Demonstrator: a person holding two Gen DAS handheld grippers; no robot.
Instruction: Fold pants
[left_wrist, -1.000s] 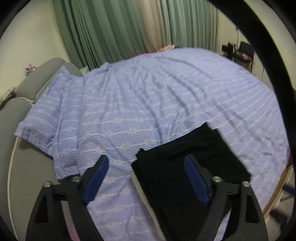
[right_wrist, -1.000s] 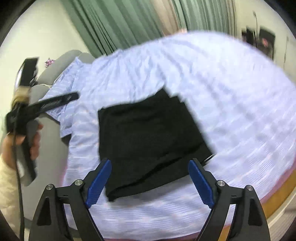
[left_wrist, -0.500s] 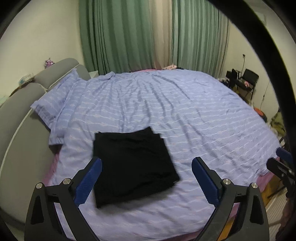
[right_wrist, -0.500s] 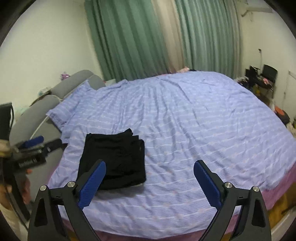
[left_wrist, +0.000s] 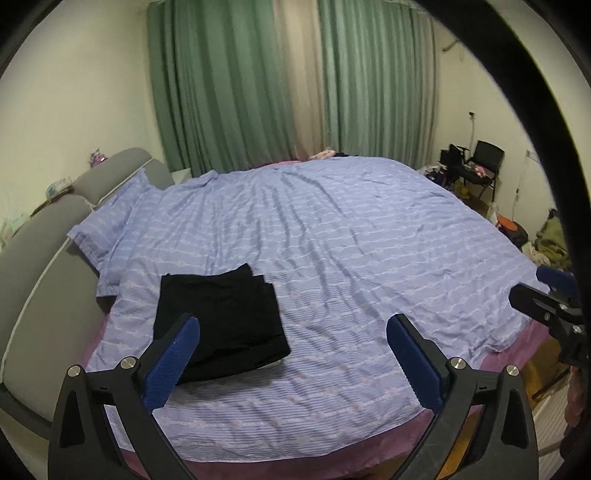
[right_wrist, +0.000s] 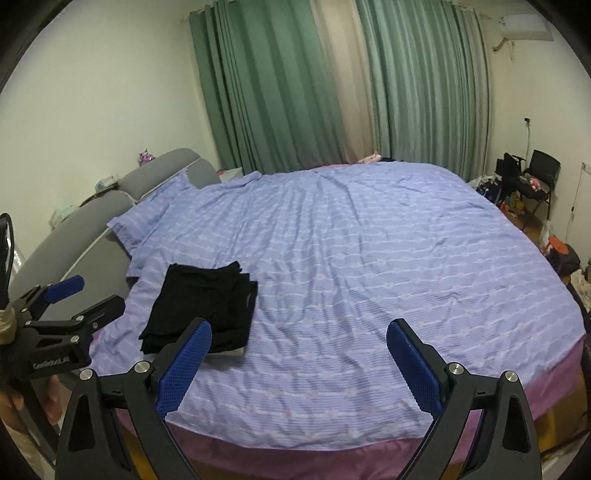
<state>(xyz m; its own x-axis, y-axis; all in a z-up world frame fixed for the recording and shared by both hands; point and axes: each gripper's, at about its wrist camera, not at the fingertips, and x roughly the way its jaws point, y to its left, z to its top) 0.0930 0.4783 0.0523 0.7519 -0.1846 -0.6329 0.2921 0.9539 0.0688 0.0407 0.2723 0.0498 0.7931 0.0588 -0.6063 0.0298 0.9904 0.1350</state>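
Observation:
The black pants (left_wrist: 221, 321) lie folded into a flat rectangle on the near left part of the bed; they also show in the right wrist view (right_wrist: 203, 308). My left gripper (left_wrist: 293, 332) is open and empty, held back from the bed's near edge, to the right of the pants. My right gripper (right_wrist: 299, 339) is open and empty, also back from the bed edge. The left gripper also shows at the left edge of the right wrist view (right_wrist: 86, 295), and the right gripper at the right edge of the left wrist view (left_wrist: 543, 291).
The bed has a wrinkled lilac striped cover (left_wrist: 332, 236), a pillow (left_wrist: 110, 221) and a grey headboard (left_wrist: 44, 251) at left. Green curtains (right_wrist: 280, 85) hang behind. A black chair with clutter (right_wrist: 532, 181) stands at far right.
Both grippers have pulled up and back from the pants, from close above them to beyond the bed's near edge. The folded pants stay put on the bed.

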